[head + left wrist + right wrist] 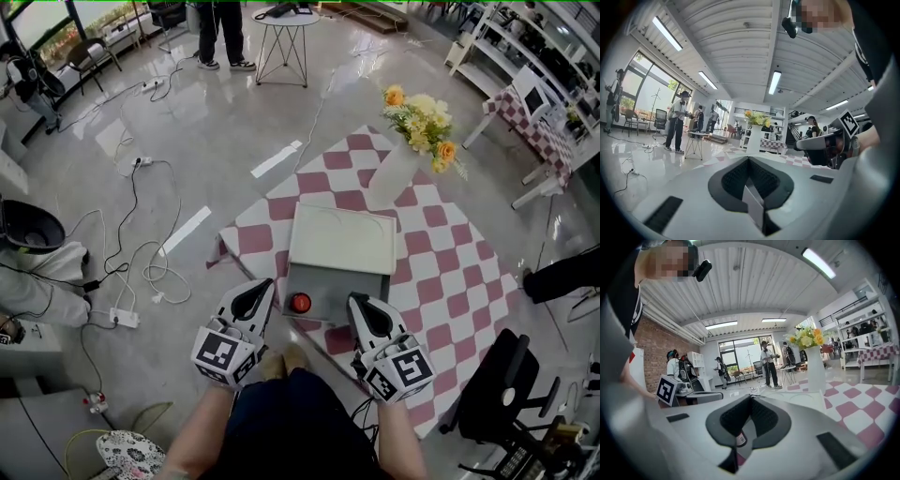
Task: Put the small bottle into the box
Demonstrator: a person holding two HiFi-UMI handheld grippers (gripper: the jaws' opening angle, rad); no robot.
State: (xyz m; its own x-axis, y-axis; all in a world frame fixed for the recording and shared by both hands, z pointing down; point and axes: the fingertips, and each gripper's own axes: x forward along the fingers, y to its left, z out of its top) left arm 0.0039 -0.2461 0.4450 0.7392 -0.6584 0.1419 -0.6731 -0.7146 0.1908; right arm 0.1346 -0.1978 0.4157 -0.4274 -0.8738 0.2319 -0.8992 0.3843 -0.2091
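Right hand-held gripper point(361, 305) (jaws together, empty) hovers just beside the small bottle point(300, 303) in the box point(347, 281).

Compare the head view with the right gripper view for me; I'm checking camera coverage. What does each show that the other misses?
Only the head view: the small bottle's red cap inside the open box, and the power strip on the floor. Only the right gripper view: the ceiling lights and the brick wall. Both: the vase of flowers, the checked cloth and the left claw.
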